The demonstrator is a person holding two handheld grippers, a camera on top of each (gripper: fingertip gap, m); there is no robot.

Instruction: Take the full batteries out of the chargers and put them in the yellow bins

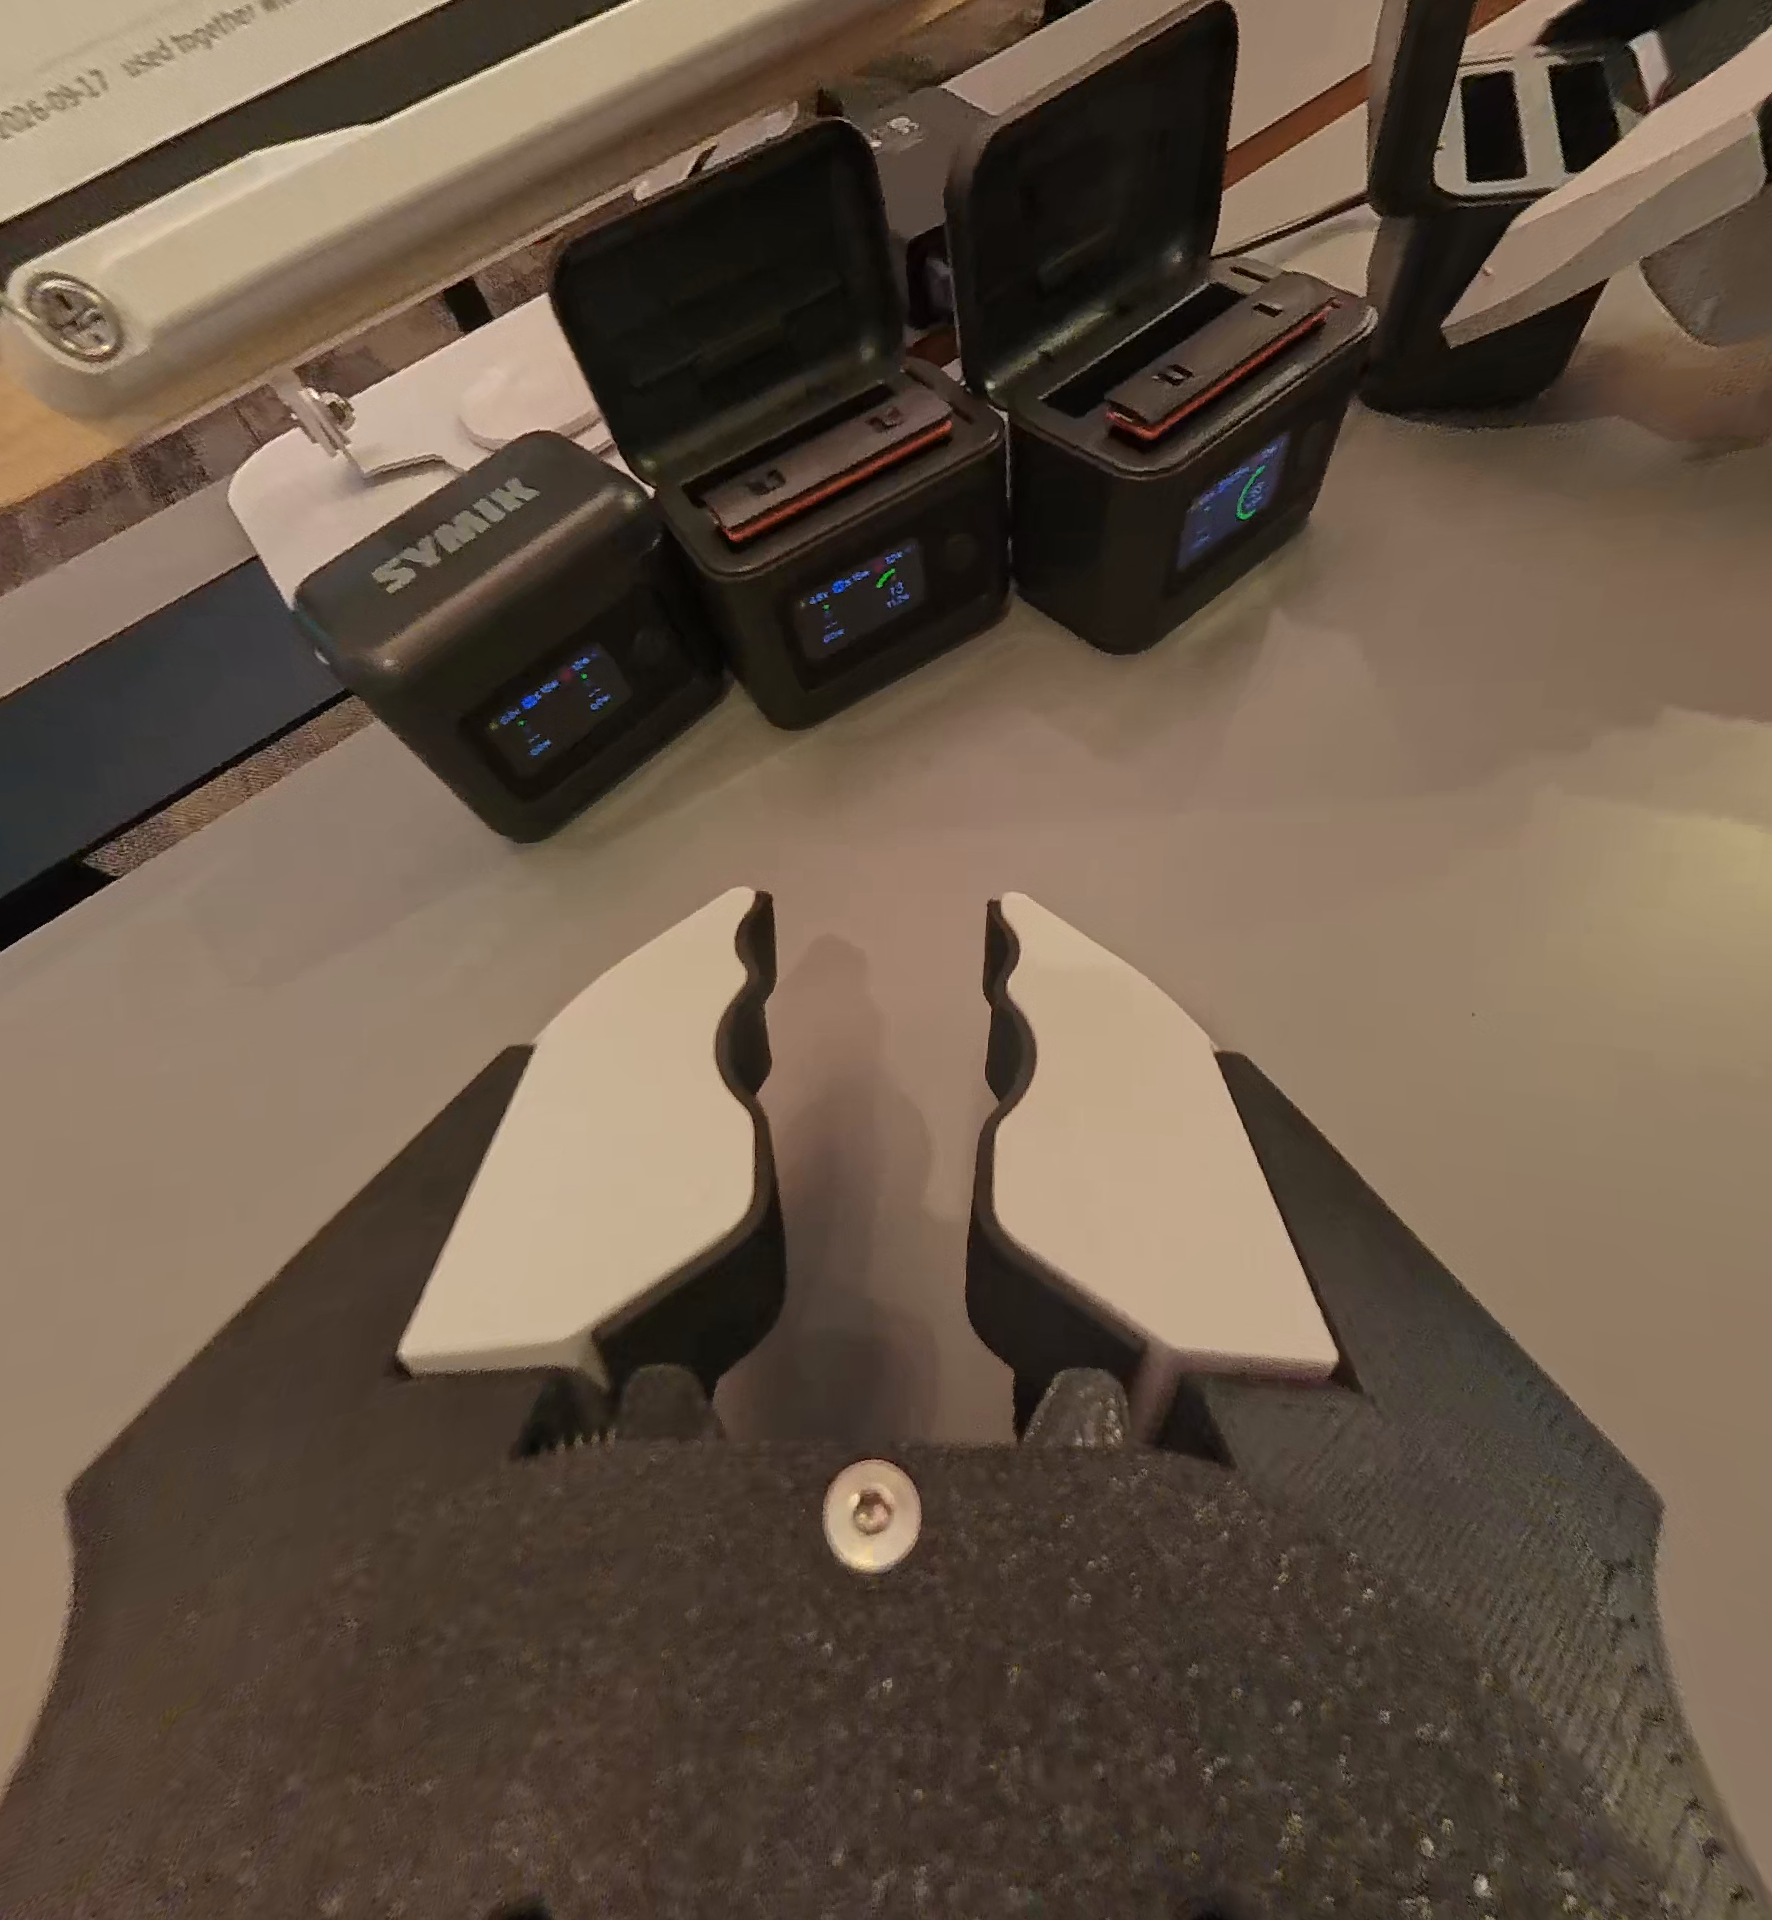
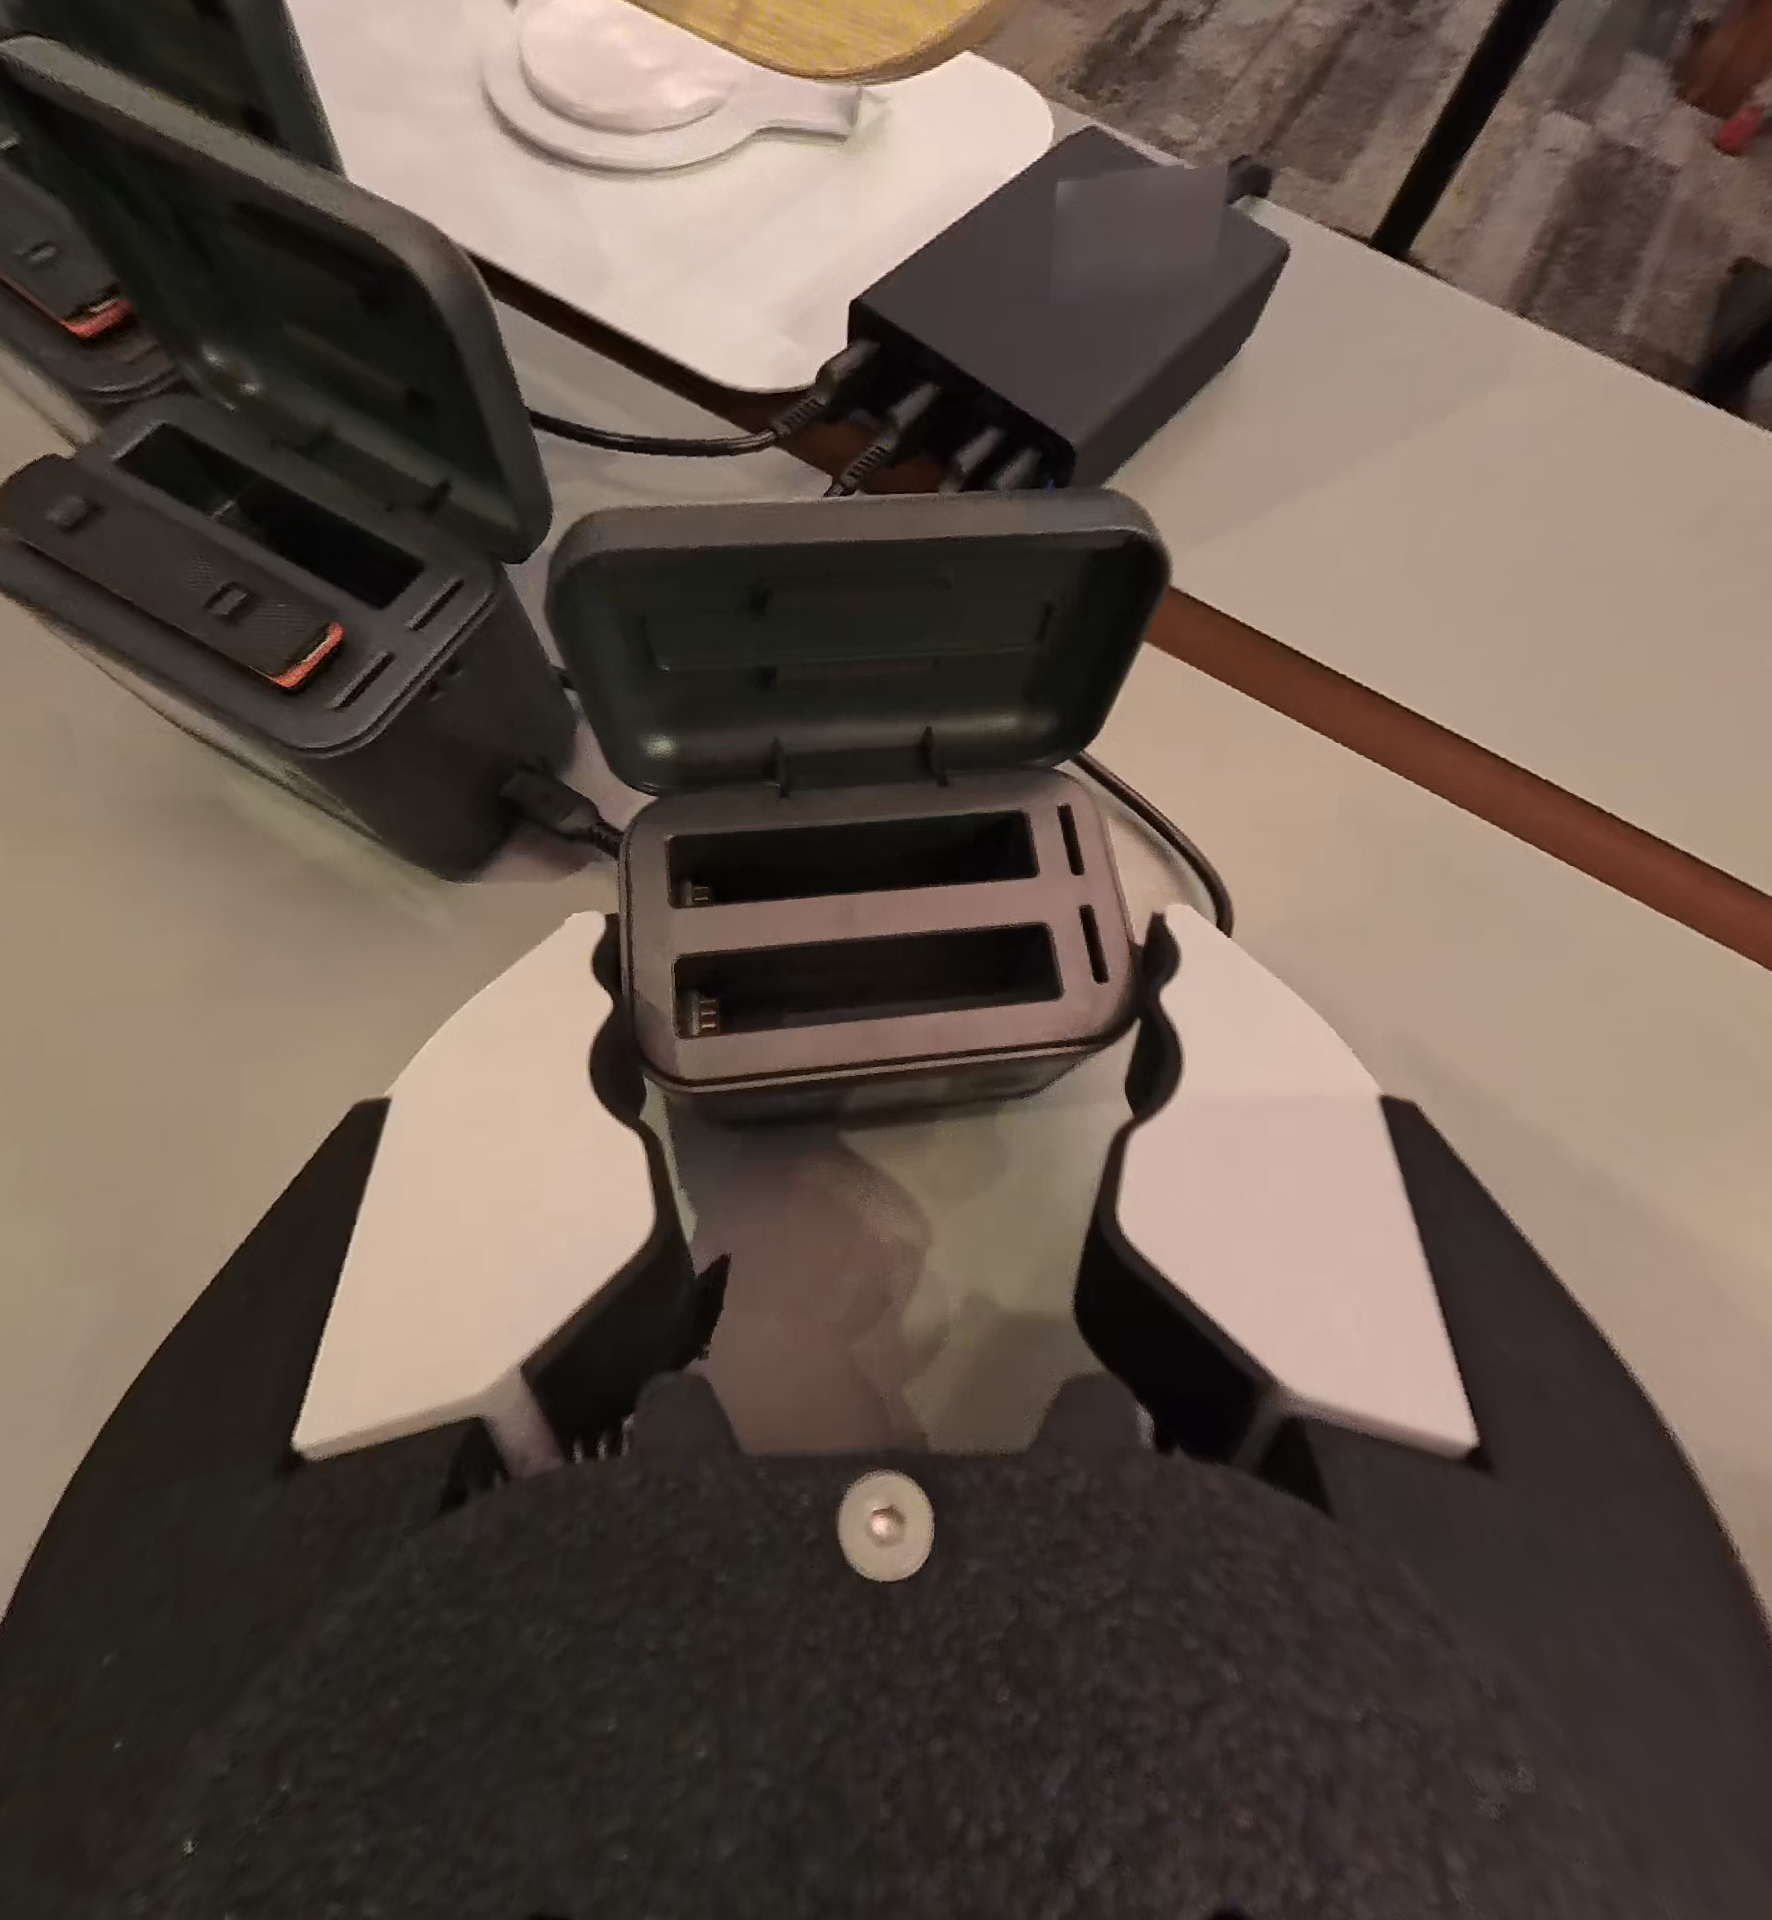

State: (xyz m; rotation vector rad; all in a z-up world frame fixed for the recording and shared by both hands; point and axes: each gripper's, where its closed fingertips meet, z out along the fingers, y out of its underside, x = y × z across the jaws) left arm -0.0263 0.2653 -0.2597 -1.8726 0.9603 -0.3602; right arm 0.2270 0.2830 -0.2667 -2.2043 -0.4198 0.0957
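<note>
black open-lidded charger (image 2: 877, 956) with both slots empty sits between the wide-spread fingers of the right gripper (image 2: 882, 925), while the left gripper (image 1: 877, 914), fingers narrowly parted over bare tabletop (image 1: 1381, 935), faces three chargers (image 1: 840, 540) well ahead.

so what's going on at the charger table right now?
A person is working a row of black battery chargers with two handheld grippers. The right gripper is open, straddling an open charger whose two slots are both empty. The left gripper is open, holding nothing, hovering over the table short of three more chargers: one closed, two open, each with a battery sticking up. No yellow bin is in view.
</note>
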